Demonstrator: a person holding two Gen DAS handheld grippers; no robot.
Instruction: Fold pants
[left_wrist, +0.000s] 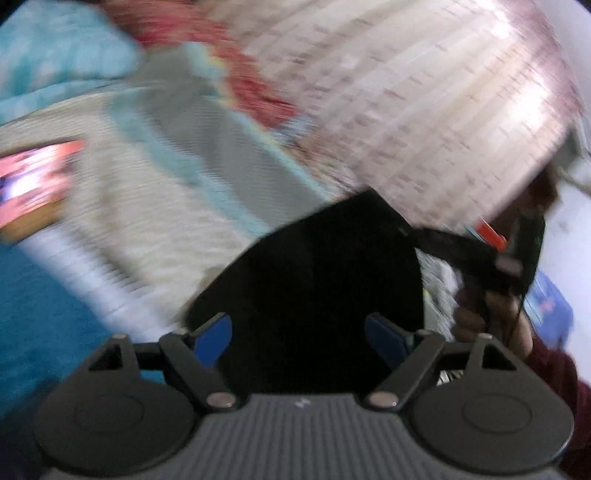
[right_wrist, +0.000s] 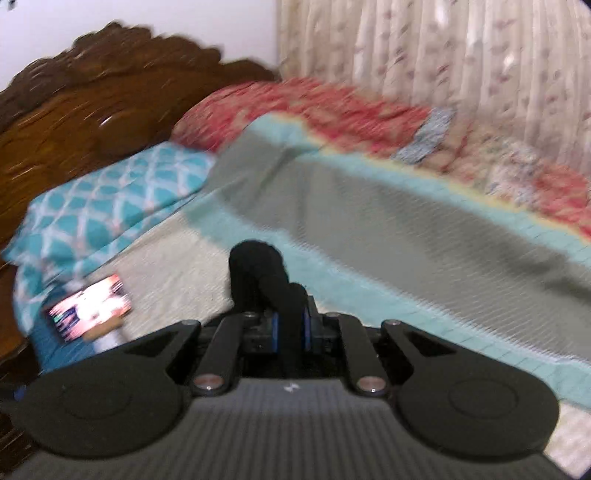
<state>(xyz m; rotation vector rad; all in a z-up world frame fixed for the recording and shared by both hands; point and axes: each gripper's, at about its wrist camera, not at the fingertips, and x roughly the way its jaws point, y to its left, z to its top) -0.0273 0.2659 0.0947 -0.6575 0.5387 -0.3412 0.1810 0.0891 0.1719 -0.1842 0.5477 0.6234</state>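
The black pants fill the middle of the blurred left wrist view, a wide dark sheet over the bed. My left gripper stands open, its blue pads wide apart, the cloth lying between them with no visible pinch. At the right a hand holds my right gripper, and a stretched strip of the pants runs to it. In the right wrist view my right gripper is shut on a bunched fold of the black pants, which sticks up past the fingertips.
The bed carries a grey and teal cover and a red floral quilt along the curtain. A teal patterned pillow leans on the wooden headboard. A phone with a lit screen lies by the pillow.
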